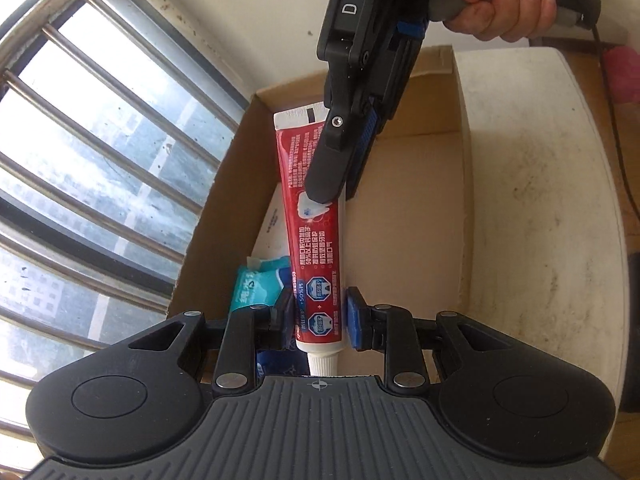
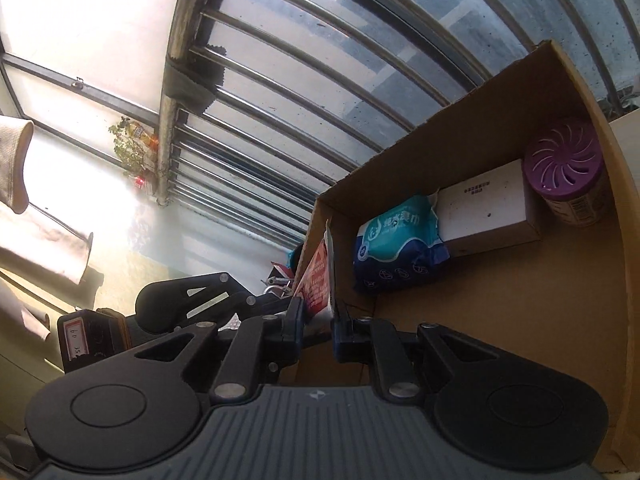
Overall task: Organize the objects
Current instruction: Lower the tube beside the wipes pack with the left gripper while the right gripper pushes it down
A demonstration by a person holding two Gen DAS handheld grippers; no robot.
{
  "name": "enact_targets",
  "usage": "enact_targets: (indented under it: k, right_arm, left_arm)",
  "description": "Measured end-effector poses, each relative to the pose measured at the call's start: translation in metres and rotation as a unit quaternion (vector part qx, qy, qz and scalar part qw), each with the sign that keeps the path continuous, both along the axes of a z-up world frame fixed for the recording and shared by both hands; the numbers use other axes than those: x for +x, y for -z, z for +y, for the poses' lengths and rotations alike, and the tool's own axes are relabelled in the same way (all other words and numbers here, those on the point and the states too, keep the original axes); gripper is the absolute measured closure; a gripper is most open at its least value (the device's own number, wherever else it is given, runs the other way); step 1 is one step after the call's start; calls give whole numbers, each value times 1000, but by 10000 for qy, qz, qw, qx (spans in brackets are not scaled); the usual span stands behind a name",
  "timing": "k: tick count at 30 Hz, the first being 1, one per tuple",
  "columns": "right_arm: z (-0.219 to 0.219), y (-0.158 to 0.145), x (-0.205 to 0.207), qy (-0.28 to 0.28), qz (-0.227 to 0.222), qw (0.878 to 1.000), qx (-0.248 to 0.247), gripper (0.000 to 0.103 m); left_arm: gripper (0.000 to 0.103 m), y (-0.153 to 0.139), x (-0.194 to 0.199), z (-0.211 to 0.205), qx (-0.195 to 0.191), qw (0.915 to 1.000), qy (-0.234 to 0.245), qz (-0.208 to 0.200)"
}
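Holding a red toothpaste tube [image 1: 310, 236] over the cardboard box [image 1: 420, 208], the left tool [image 1: 318, 314] pinches its cap end and the right tool [image 1: 340, 184] its crimped end. Already inside, seemingly sorted, sit a wet-wipes pack [image 2: 396, 248], white carton [image 2: 488, 208] and purple-lidded air freshener [image 2: 568, 172]; the tube remains unplaced.

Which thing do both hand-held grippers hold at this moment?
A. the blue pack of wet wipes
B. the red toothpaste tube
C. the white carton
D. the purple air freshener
B: the left hand-held gripper clamps the red toothpaste tube near its cap, and the right hand-held gripper pinches it higher up.
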State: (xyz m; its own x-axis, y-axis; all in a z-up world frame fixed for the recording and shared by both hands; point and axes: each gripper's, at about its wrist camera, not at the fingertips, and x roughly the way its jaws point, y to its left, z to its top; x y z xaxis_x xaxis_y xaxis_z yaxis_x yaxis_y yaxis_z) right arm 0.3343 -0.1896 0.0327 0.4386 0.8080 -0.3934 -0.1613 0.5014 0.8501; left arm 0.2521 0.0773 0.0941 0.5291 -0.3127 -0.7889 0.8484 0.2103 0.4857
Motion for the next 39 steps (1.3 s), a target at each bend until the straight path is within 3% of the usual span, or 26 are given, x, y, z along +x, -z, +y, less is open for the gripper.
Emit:
enact_targets:
  k: [4, 9, 12, 14, 16, 19, 23, 26, 29, 34, 39]
  right_arm:
    - [13, 17, 33, -77, 682, 9966, -462, 86]
    - [34, 33, 59, -307, 1085, 9841, -1374, 71]
    - [49, 38, 71, -323, 1132, 9670, -2261, 65]
    - [56, 43, 78, -348, 1124, 9585, -2598, 65]
    - [61, 48, 81, -396, 1058, 9568, -2679, 66]
    - [71, 58, 81, -588, 1096, 9549, -2698, 72]
    - [77, 59, 76, -579, 831, 9589, -2650, 72]
    - [73, 64, 74, -436, 863, 9652, -2429, 72]
    - [69, 65, 67, -389, 821, 9704, -2236, 72]
    - [67, 74, 51, -447, 930, 9775, -1838, 72]
    - [78, 69, 17, -640, 560, 9785, -1877, 72]
  left_arm:
    - [78, 24, 30, -10, 510, 9958, -81, 761]
    - [78, 53, 55, -19, 1106, 9854, -190, 1283]
    - [78, 74, 63, -22, 1666, 9772, -284, 1283]
    - [77, 76, 65, -21, 1666, 9770, -317, 1296]
    - [75, 72, 69, -16, 1474, 9782, -552, 1352]
    - [73, 77, 65, -14, 1770, 9758, -598, 1136]
    - [72, 79, 54, -13, 2102, 9715, -669, 872]
    - [72, 63, 46, -7, 1754, 9791, -753, 707]
    - [74, 45, 41, 4, 1187, 9835, -875, 1046]
    - [75, 42, 25, 13, 994, 9844, -1001, 1052]
    - [75, 39, -9, 21, 880, 9836, -1091, 1139]
